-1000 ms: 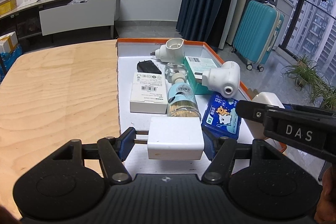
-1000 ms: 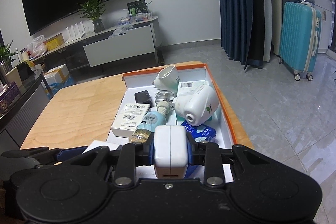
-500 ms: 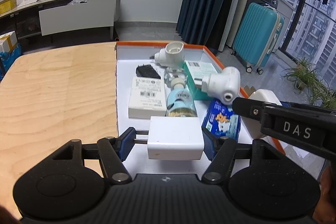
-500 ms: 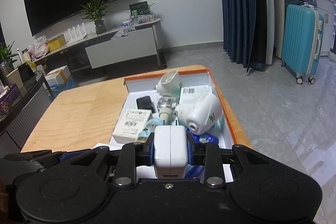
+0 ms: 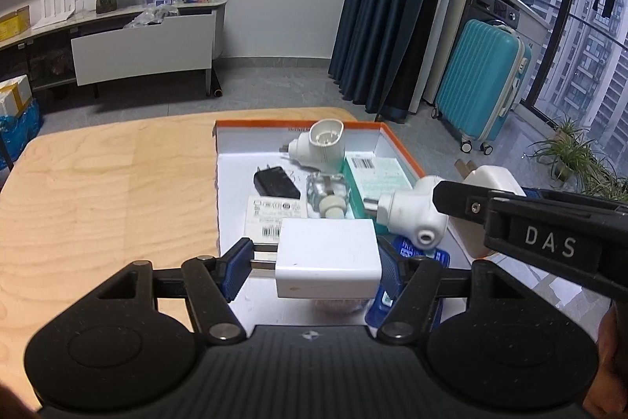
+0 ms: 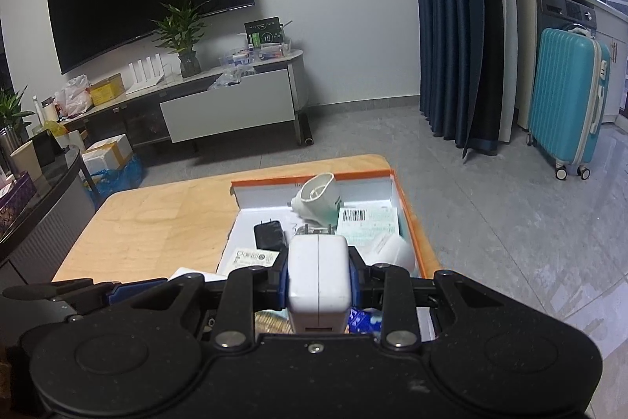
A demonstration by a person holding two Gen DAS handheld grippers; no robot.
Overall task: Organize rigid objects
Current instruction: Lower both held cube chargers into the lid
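Note:
My left gripper (image 5: 314,262) is shut on a white square charger (image 5: 327,258), held above the near end of the orange-rimmed white box (image 5: 298,122). My right gripper (image 6: 318,277) is shut on a white rounded adapter (image 6: 318,273), also raised over the box (image 6: 314,178); it shows at the right of the left wrist view (image 5: 492,183). In the box lie a black plug (image 5: 274,181), two white plug-in devices (image 5: 322,144) (image 5: 412,214), a clear bottle (image 5: 327,191), a white carton (image 5: 274,214), a green carton (image 5: 376,175) and a blue packet (image 5: 412,254).
The box sits at the right end of a wooden table (image 5: 106,191), near its right edge. Beyond are a TV console (image 5: 145,46), dark curtains (image 5: 376,6) and a teal suitcase (image 5: 479,85) on the floor.
Both grippers have risen and pulled back from the box with their chargers still held, so the box contents look smaller and farther away.

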